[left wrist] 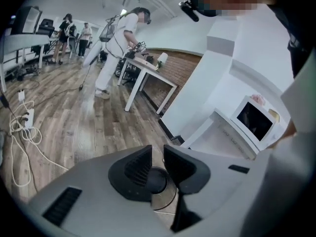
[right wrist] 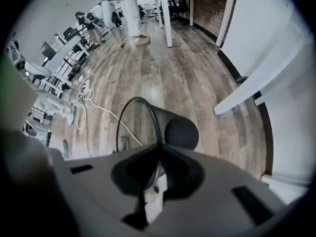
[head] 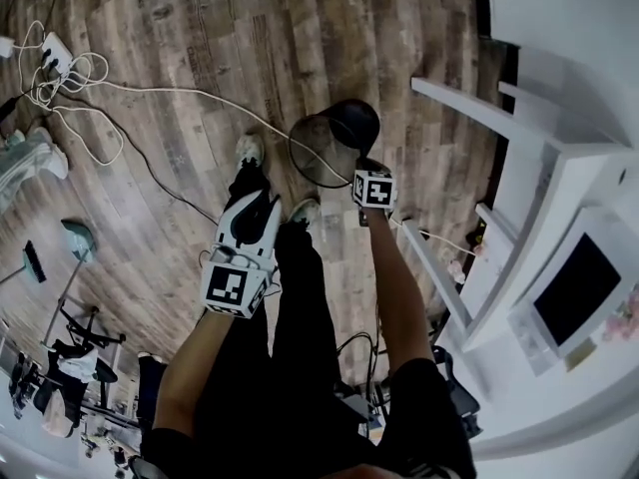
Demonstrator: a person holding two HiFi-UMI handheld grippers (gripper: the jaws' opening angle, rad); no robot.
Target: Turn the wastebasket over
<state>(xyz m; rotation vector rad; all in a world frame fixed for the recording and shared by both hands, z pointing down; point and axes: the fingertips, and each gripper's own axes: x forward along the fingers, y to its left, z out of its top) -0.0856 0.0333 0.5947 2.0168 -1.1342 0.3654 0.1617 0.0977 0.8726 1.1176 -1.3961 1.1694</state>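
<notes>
The black mesh wastebasket (head: 334,138) hangs tilted on its side above the wooden floor, its wire rim toward my feet and its closed base farther off. My right gripper (head: 359,168) points down and is shut on the rim; in the right gripper view the rim wire runs into the closed jaws (right wrist: 159,151), with the basket's round base (right wrist: 181,132) beyond. My left gripper (head: 262,204) hovers to the left of the basket, apart from it. Its jaws (left wrist: 157,158) stand a narrow gap apart with nothing between them; part of the wastebasket (left wrist: 155,180) shows below through the gap.
A white cable and power strip (head: 58,68) lie on the floor at the left. A white desk frame (head: 519,133) and a microwave (head: 577,289) stand close on the right. My shoes (head: 250,151) are beside the basket. People (left wrist: 118,43) work at a table far off.
</notes>
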